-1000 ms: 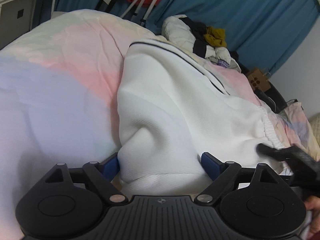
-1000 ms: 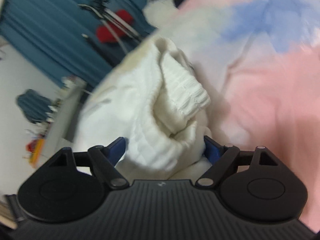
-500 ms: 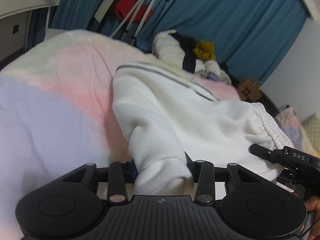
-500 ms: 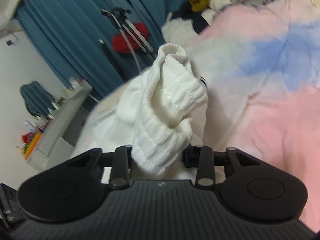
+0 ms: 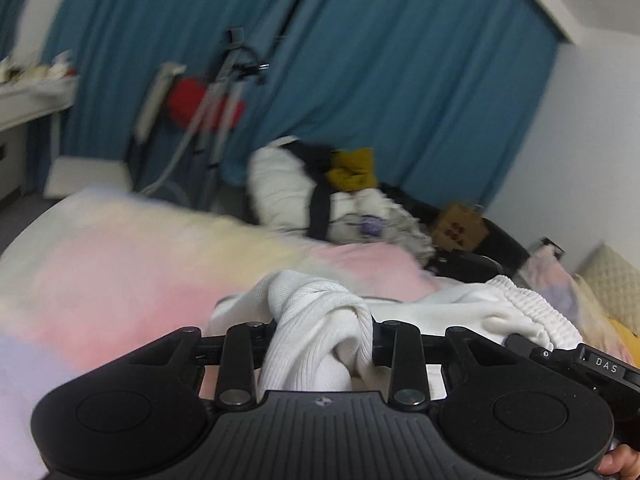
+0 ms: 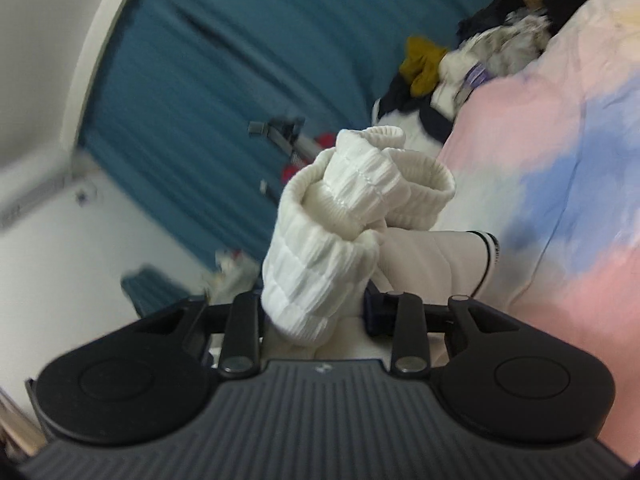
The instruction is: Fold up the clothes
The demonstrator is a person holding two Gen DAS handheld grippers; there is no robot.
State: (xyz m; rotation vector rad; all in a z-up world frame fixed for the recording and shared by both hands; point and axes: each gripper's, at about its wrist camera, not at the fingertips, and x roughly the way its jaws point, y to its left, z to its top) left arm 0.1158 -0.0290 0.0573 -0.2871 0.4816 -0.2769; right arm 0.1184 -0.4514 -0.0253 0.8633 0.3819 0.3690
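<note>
The left wrist view sits just behind the left tongs [image 5: 322, 340], held roughly level and low over the bed [image 5: 100, 276], looking past their tips toward the blue curtain [image 5: 400, 80] and the clothes pile [image 5: 320, 196] far ahead. The right wrist view sits equally close behind the right tongs [image 6: 314, 312] but is rolled hard, so the bed [image 6: 560, 160] rises along the right of the tongs and the curtain [image 6: 220, 80] slants upper left. Both share the white garment [image 5: 316, 332] bunched right at the lens, the mustard cloth [image 5: 354, 168] on the pile, the tripod [image 5: 228, 92] and the curtain.
</note>
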